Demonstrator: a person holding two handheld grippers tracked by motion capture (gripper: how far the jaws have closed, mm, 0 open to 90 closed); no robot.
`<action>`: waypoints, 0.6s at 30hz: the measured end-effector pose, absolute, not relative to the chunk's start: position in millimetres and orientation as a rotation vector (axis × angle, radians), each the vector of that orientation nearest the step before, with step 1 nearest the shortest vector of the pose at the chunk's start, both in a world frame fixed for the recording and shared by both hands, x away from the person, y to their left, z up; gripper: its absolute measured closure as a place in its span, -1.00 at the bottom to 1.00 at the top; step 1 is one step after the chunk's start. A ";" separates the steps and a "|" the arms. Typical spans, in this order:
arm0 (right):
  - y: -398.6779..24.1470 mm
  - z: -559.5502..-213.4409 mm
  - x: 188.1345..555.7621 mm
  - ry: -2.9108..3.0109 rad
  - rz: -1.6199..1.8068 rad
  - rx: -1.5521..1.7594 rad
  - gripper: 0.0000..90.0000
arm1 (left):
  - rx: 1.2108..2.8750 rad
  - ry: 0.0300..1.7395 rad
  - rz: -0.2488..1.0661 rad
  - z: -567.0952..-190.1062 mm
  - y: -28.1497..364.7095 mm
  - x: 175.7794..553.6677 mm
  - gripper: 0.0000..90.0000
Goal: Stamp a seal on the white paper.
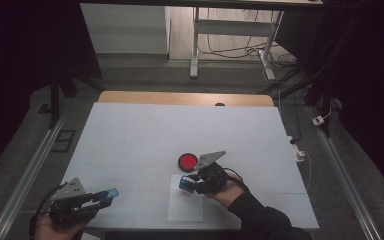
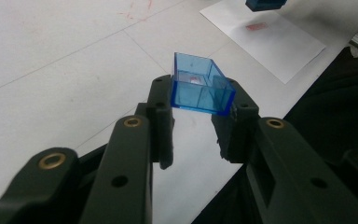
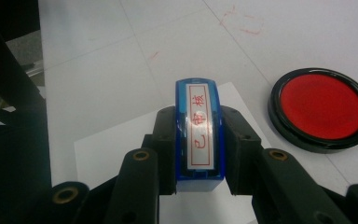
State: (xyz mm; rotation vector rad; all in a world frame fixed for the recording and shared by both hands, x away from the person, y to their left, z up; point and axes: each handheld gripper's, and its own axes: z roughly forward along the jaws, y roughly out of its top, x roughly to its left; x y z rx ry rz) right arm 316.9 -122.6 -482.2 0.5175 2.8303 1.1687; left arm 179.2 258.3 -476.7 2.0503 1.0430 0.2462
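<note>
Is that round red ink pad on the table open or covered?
Open. The ink pad shows its bare red surface inside a black rim, with no lid over it. It lies flat on the table, just beyond the right gripper.

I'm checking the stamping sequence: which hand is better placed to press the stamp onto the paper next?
The right. The right gripper already clamps the blue stamp over the white paper, beside the red ink pad. The left gripper holds only the clear blue cap, off to the side.
</note>
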 end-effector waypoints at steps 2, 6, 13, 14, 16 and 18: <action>-122.3 -480.4 315.7 2.826 1.166 0.510 0.55 | 2.050 1.042 0.246 -476.6 258.3 179.2 0.53; -120.8 -478.0 313.4 2.824 1.140 0.455 0.55 | 2.051 1.041 0.246 -476.6 258.3 179.1 0.53; -120.6 -470.3 310.2 2.814 1.145 0.421 0.55 | 2.052 1.036 0.246 -476.6 258.1 178.9 0.53; -120.6 -469.2 309.7 2.811 1.149 0.424 0.55 | 2.052 1.035 0.245 -476.6 258.0 178.9 0.53; -121.2 -467.2 309.4 2.805 1.166 0.426 0.55 | 2.051 1.033 0.244 -476.6 258.1 178.8 0.53; -122.0 -464.8 309.4 2.800 1.182 0.426 0.55 | 2.052 1.032 0.244 -476.6 258.1 178.8 0.53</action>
